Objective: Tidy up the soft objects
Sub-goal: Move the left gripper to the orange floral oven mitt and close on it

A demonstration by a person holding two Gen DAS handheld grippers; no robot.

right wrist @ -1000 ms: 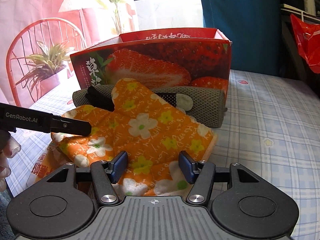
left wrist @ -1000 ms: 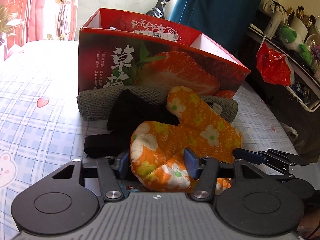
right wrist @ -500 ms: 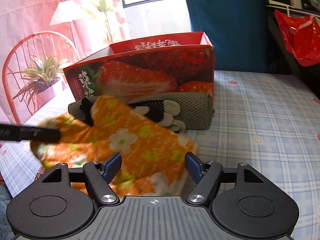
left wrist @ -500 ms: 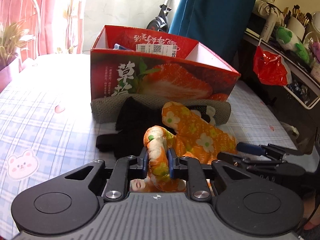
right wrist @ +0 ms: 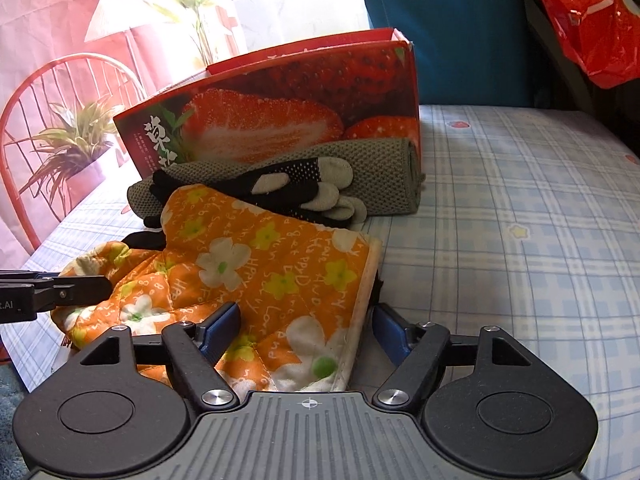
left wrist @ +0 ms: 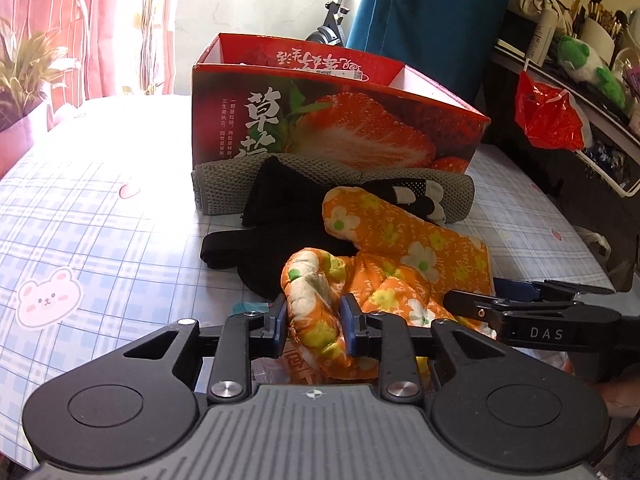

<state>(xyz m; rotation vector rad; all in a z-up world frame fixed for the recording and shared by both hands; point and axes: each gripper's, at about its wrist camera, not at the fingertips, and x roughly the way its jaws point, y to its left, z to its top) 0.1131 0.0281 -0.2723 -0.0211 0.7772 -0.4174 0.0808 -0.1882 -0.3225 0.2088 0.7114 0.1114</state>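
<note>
Checked counter [left wrist: 100,216] carries your orange oven mitt [left wrist: 404,264] before the strawberry box [left wrist: 340,128]. Left claw [left wrist: 314,326] pinches its bunched end, jaws easing apart; right claw [right wrist: 306,326] straddles the cuff, spreading, pads clear.

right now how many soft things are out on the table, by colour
orange floral quilted oven mitt: 1
grey knitted rolled towel: 1
black-and-grey fabric gloves: at least 1, overlapping, exact count unclear
black cloth piece: 1
total: at least 4

A checked tabletop [right wrist: 520,208] carries a strawberry box [right wrist: 280,112] at twelve o'clock, rolled grey towel [right wrist: 384,168], black gloves [left wrist: 248,248] and orange floral mitt [right wrist: 260,264] before it.
</note>
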